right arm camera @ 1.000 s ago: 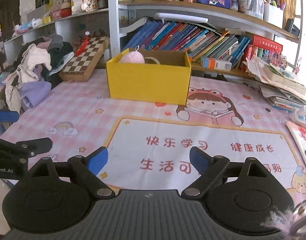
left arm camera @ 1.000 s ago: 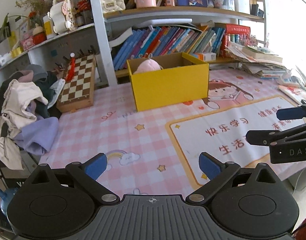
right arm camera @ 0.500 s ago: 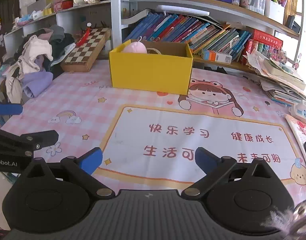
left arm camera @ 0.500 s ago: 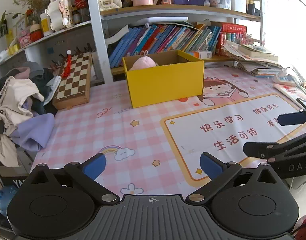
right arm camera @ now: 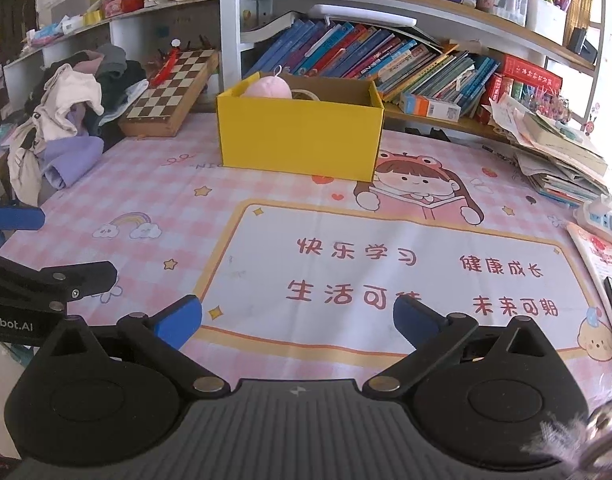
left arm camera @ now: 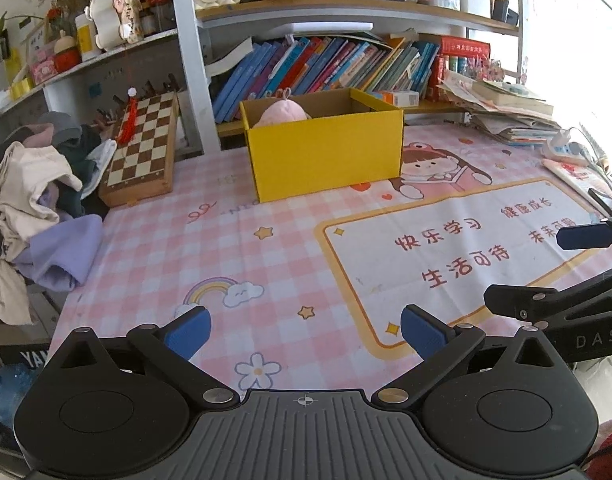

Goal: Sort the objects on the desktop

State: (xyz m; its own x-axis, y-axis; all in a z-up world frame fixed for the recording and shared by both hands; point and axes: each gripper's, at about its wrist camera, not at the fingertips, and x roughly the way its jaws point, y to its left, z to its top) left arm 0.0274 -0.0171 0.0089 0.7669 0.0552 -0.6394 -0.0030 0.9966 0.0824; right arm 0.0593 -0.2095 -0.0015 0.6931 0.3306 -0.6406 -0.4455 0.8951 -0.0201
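Both tools (left arm camera: pixel 304 334) (right arm camera: pixel 298 318) retreated, one box (left arm camera: pixel 325 152), seemingly one plush (left arm camera: pixel 282 112)

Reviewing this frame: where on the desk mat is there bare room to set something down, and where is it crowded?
Bare mat runs from the yellow box forward to both open grippers, left and right. Crowded: clothes pile and chessboard along the left edge, stacked papers and power strip on the right.

A yellow box (left arm camera: pixel 323 160) is holding a pink plush (left arm camera: pixel 280 113). The worktop (left arm camera: pixel 210 248) is wearing pink-and-white checks with stars. The chessboard (left arm camera: pixel 142 146) is showing brown-and-cream squares; claw fingertips (left arm camera: pixel 187 331) are showing blue.
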